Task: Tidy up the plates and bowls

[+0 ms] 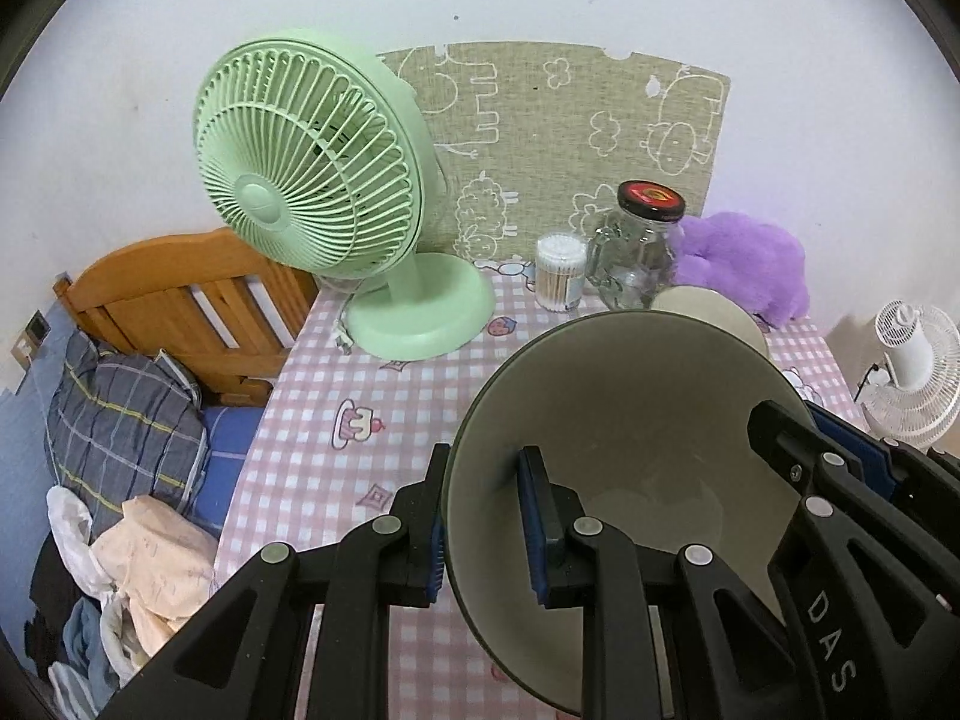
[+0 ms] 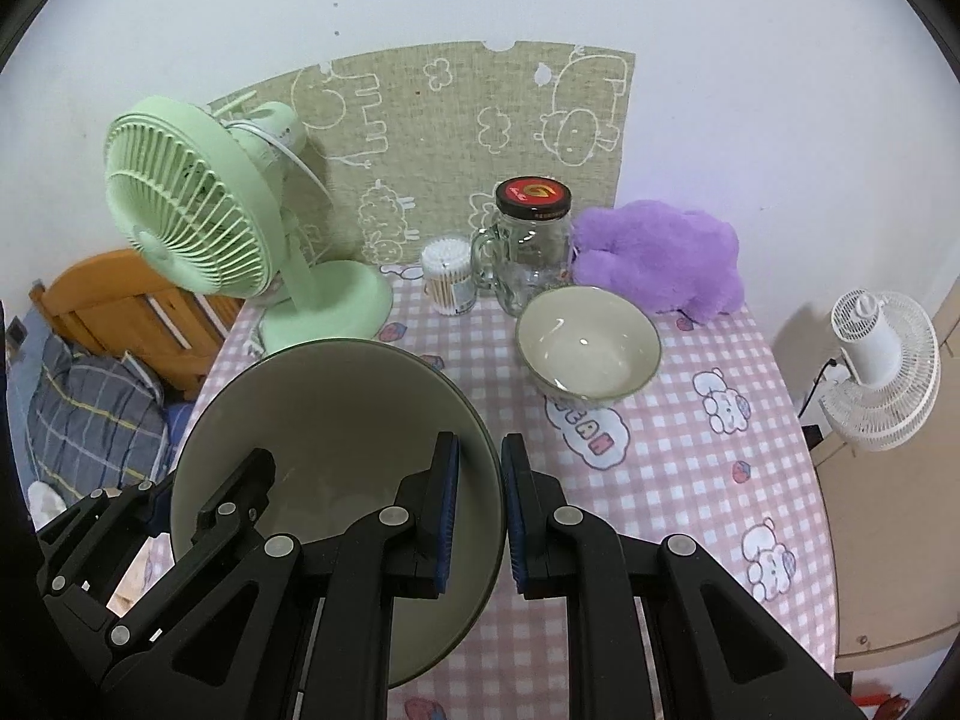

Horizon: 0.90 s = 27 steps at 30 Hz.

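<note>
Two grippers pinch one big bowl (image 2: 336, 420) above the table's near edge: left gripper (image 1: 483, 522) on its left rim, right gripper (image 2: 480, 516) on its right rim. Toward the back edge of the pink checked tablecloth (image 2: 690, 468) sit a smaller bowl (image 2: 588, 354), green fan (image 2: 198, 210), glass jar (image 2: 531, 240) and purple plush (image 2: 660, 258). White wall (image 2: 720, 30) behind.

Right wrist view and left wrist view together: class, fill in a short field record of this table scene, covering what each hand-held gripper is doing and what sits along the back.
held item: large grey-green ceramic bowl
left hand-held gripper: clamped on that bowl's left rim
right hand-held gripper: clamped on its right rim
second dish: small cream ceramic bowl, upright on the pink checked tablecloth
back row: mint green desk fan, cotton swab tub, lidded glass jar mug, purple plush toy
</note>
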Motion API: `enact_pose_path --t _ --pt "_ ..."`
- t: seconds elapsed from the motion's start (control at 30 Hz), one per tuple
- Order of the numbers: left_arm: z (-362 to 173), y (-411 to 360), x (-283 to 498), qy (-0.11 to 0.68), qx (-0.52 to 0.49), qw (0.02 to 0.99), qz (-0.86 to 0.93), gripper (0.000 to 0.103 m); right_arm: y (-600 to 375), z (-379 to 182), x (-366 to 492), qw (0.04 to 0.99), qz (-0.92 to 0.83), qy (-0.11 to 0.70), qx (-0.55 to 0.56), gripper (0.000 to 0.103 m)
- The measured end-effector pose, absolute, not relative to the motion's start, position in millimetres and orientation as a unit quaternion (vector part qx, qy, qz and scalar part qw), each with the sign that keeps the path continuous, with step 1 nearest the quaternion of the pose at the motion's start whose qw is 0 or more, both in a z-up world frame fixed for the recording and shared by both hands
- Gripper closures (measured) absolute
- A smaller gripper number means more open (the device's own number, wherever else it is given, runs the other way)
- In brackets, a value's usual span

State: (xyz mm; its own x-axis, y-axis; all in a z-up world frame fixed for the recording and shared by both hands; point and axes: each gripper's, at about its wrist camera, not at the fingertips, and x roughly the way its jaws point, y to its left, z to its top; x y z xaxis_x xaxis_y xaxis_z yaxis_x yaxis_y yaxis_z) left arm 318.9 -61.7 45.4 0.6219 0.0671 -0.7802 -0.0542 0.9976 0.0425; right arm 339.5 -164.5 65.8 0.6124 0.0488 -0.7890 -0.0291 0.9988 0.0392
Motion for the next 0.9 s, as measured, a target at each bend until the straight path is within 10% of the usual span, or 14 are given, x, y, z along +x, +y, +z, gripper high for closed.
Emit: enact_pose_path --t 0.9 --pt "45.0 -88.6 168.9 0.428 0.004 0.902 0.051 0.083 -196.2 68.8 180.3 0.900 0.049 0.432 0.010 0.085"
